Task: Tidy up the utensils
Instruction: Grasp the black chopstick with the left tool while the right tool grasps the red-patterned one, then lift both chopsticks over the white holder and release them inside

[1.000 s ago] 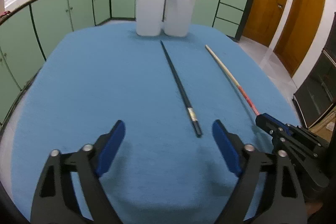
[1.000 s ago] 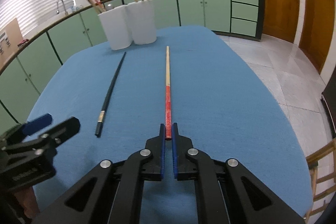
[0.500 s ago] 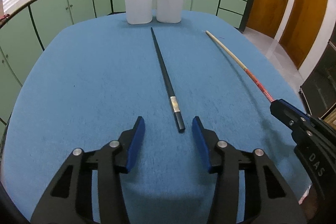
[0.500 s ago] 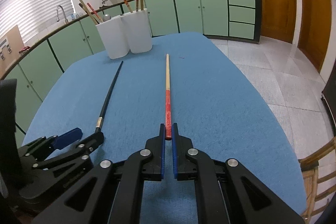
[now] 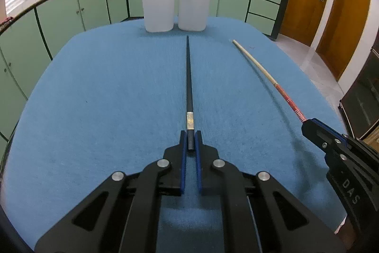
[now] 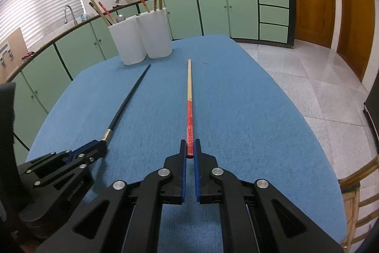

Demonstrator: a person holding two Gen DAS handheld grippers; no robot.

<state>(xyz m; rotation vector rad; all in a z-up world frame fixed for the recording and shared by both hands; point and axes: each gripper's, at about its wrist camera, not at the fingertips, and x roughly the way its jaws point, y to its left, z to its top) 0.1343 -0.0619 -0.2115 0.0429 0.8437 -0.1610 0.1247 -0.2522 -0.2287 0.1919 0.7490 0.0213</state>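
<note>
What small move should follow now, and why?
Probably lift both chopsticks off the blue cloth: the left claw, which has just been closing, pinches the black chopstick, the right claw pinches the red-handled chopstick, and the white holders stand ahead.

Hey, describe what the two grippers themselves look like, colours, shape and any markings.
Both match. The left gripper and right gripper are matte black plastic, with angular linkage arms pierced by triangular cut-outs and joined by round silver pins. Each finger carries a flat blue pad. In the left wrist view, pale raised letters "DAS" show on the right gripper's side. No cables or sleeves are visible.
</note>
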